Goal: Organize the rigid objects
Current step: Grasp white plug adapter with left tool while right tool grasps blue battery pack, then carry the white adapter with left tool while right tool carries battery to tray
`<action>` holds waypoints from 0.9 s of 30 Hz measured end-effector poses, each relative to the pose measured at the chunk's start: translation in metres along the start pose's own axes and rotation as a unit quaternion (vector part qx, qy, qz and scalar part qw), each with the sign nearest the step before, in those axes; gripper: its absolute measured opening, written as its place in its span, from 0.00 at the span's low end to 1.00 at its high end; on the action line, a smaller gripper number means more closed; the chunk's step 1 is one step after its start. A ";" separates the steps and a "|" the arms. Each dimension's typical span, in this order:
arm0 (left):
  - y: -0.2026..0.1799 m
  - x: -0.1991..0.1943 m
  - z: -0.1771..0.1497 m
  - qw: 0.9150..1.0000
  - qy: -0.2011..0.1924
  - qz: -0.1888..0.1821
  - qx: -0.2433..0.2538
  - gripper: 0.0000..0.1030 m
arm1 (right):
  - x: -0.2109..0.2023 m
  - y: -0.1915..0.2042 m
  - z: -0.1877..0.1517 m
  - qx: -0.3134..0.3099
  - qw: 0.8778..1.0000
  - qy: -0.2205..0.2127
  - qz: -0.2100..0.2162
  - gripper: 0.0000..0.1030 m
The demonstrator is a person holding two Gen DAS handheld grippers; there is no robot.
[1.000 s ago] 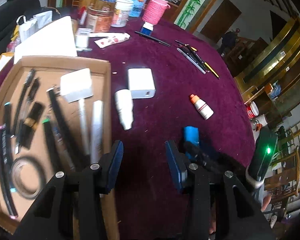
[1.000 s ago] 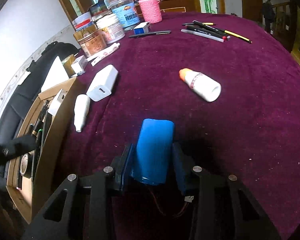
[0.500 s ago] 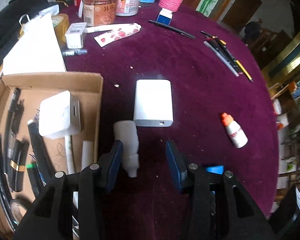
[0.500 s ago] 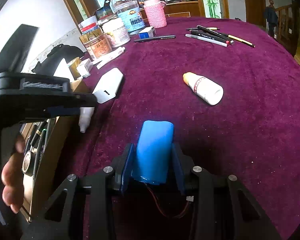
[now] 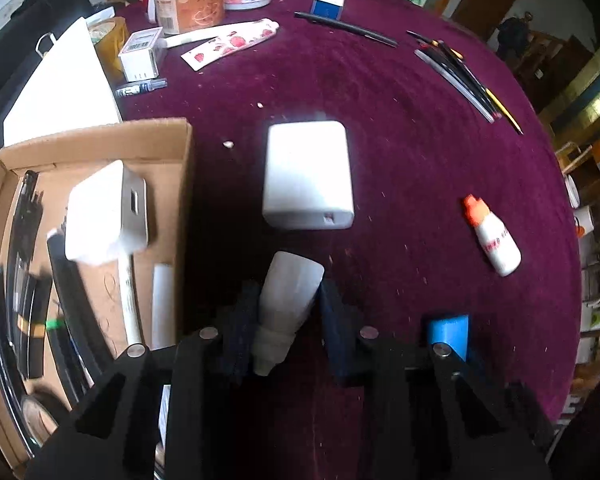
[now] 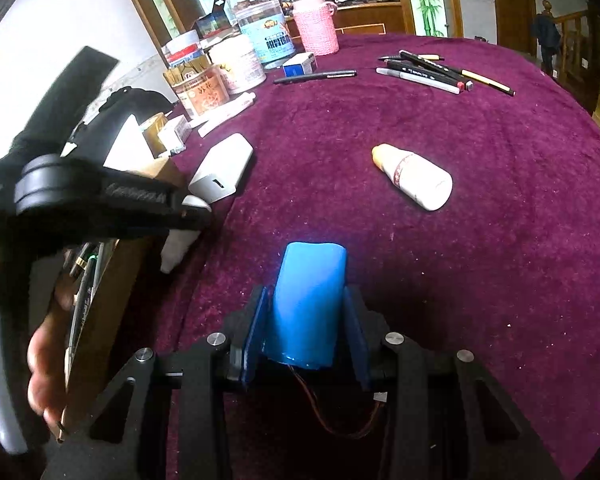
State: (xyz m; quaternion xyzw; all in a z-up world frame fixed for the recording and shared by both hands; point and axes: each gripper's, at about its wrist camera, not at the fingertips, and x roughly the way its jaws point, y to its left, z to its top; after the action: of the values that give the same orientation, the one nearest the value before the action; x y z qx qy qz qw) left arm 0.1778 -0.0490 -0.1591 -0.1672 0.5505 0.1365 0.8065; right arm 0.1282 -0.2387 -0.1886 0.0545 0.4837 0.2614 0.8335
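The small white bottle (image 5: 288,304) lies on the bench (image 5: 400,128) beside the cardboard box (image 5: 182,200); my left tool (image 5: 286,320) has just been closing around it. My right tool (image 6: 306,320) pinches the blue battery pack (image 6: 308,300)

Deep purple cloth (image 5: 380,128) under everything. Plain white bottle (image 5: 290,300) between black-framed left gripper (image 5: 288,320) pads of dark blue. Beyond it, plain white charger (image 5: 308,176); to its left, brown cardboard box (image 5: 100,144). Off right, white bottle with orange cap and red lettering (image 5: 494,236). Bright blue pack (image 6: 308,300) between blue pads of black right gripper (image 6: 306,320).
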 end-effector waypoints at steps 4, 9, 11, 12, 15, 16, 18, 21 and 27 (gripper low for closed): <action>-0.006 -0.002 -0.010 1.000 -0.017 0.006 0.021 0.25 | 0.002 0.005 0.000 -0.011 1.000 0.002 -0.011 0.33; 0.007 -0.018 -0.022 0.998 -0.022 -0.060 0.002 0.23 | 0.003 0.008 -0.001 -0.018 1.000 0.004 -0.017 0.33; 0.014 -0.027 -0.032 0.996 -0.020 -0.089 -0.009 0.23 | 0.003 0.007 -0.001 -0.013 1.000 0.003 -0.017 0.32; 0.016 -0.031 -0.037 0.994 -0.016 -0.104 -0.012 0.23 | 0.002 0.007 -0.002 -0.012 1.000 0.003 -0.019 0.32; 0.024 -0.047 -0.055 0.989 -0.017 -0.143 -0.016 0.23 | -0.001 0.008 -0.003 -0.012 1.000 -0.008 -0.022 0.32; 0.025 -0.053 -0.061 0.989 -0.020 -0.148 -0.016 0.23 | -0.004 0.007 -0.004 -0.012 1.000 -0.014 -0.016 0.32; 0.026 -0.061 -0.071 0.986 -0.023 -0.164 -0.017 0.23 | -0.009 0.006 -0.005 -0.009 1.000 -0.027 -0.008 0.32; 0.037 -0.071 -0.081 0.982 -0.023 -0.187 -0.023 0.23 | -0.014 0.002 -0.006 0.000 0.999 -0.037 0.012 0.32; 0.069 -0.091 -0.097 0.976 -0.028 -0.209 -0.049 0.23 | -0.015 0.003 -0.004 0.040 0.996 -0.022 0.071 0.32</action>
State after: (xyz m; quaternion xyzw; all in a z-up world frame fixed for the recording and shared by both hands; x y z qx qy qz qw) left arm 0.0358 -0.0299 -0.1147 -0.3137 0.4734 -0.0040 0.8231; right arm 0.1175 -0.2447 -0.1782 0.1273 0.4700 0.2993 0.8205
